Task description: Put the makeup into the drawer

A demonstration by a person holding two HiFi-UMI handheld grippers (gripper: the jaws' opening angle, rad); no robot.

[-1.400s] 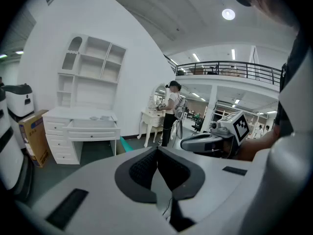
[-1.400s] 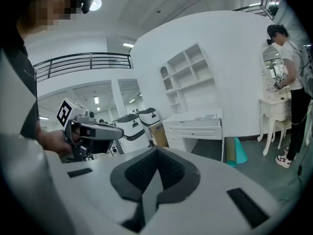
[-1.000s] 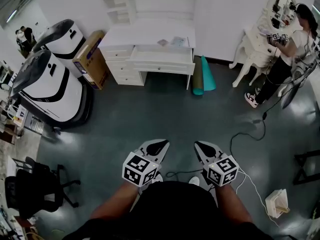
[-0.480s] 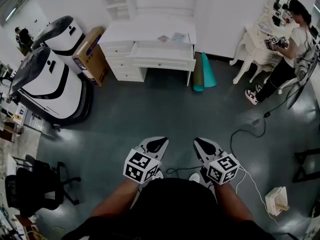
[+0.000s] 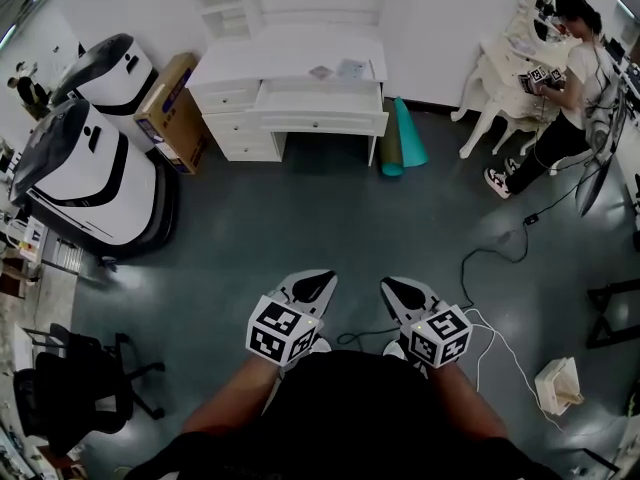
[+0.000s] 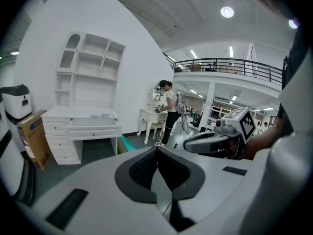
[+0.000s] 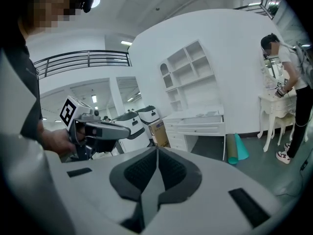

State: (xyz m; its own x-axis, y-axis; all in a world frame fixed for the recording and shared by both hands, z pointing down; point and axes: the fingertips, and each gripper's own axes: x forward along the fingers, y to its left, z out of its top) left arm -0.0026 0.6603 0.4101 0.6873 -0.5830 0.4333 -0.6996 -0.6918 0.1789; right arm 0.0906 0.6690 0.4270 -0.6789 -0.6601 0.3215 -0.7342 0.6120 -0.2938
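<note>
Left claw [image 5: 313,289] and right claw [image 5: 403,290] have inched toward the open drawer [image 5: 320,99], both pressed together, empty and well short of it; makeup [image 5: 322,71] looks to lie on the tabletop [image 5: 255,68] just behind the drawer, so close in first and spread one claw only when near.

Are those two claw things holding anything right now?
No, nothing is held. The left gripper and the right gripper both have their jaws closed together, with nothing between them.
</note>
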